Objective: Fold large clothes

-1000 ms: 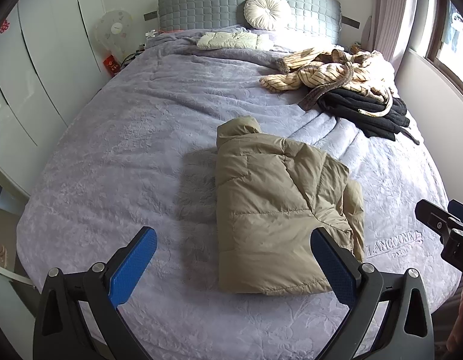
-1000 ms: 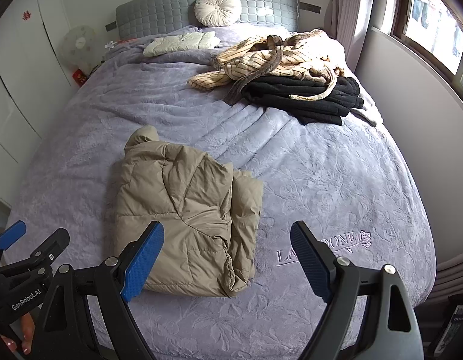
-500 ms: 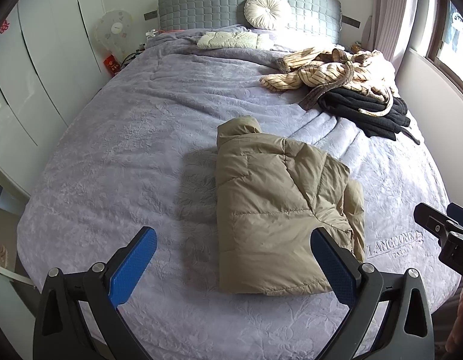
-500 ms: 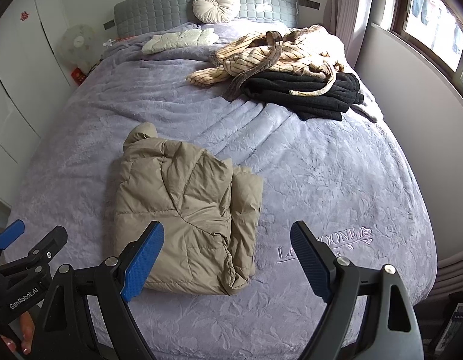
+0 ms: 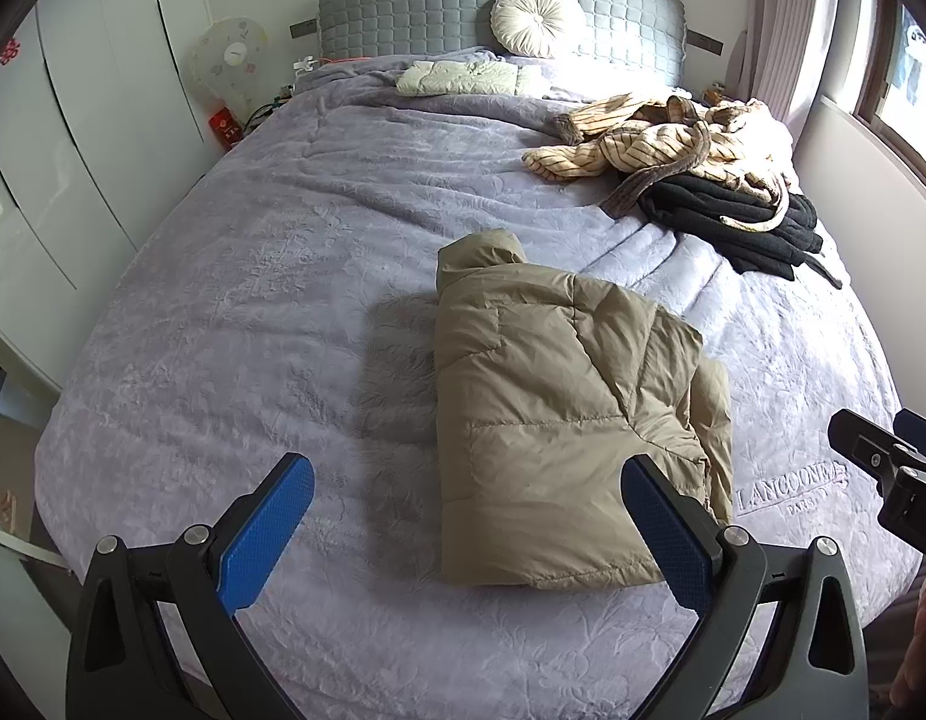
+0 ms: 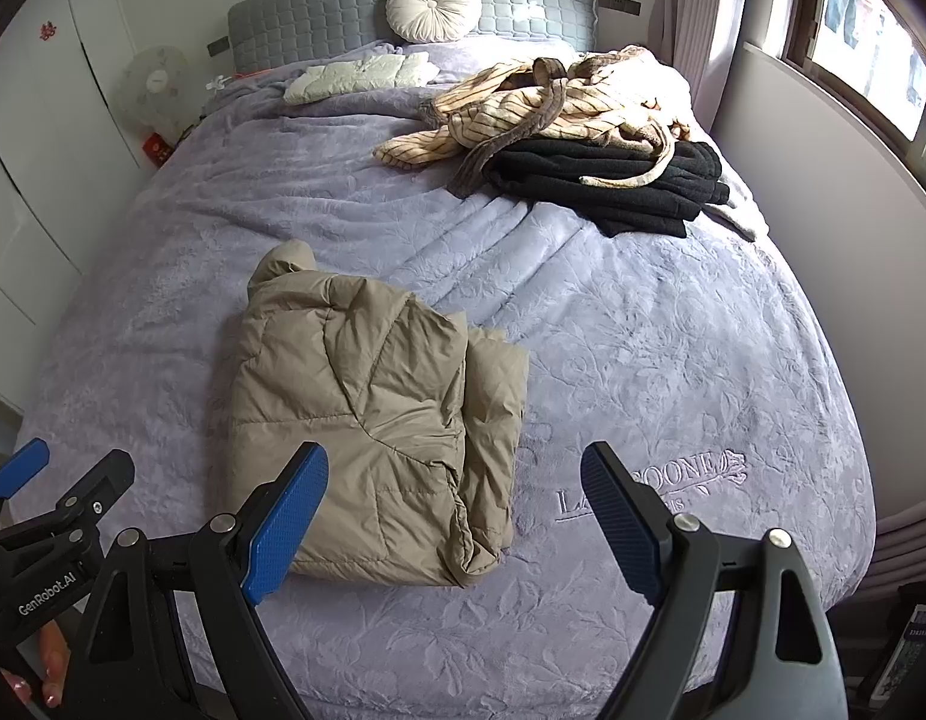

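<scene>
Lying folded into a thick rectangle mid-bed, tan jacket, hood end toward 12 o'clock, layered edges at 3 o'clock. Hovering above the near bed edge, left gripper with fingers spread wide and empty, the jacket's near end seen between them, untouched. Same for right gripper: fingers wide, holding nothing, jacket at its 10 o'clock. Heaped at 1 o'clock: striped robe over black clothes. Resting at 12 o'clock against the headboard: round cushion.
</scene>
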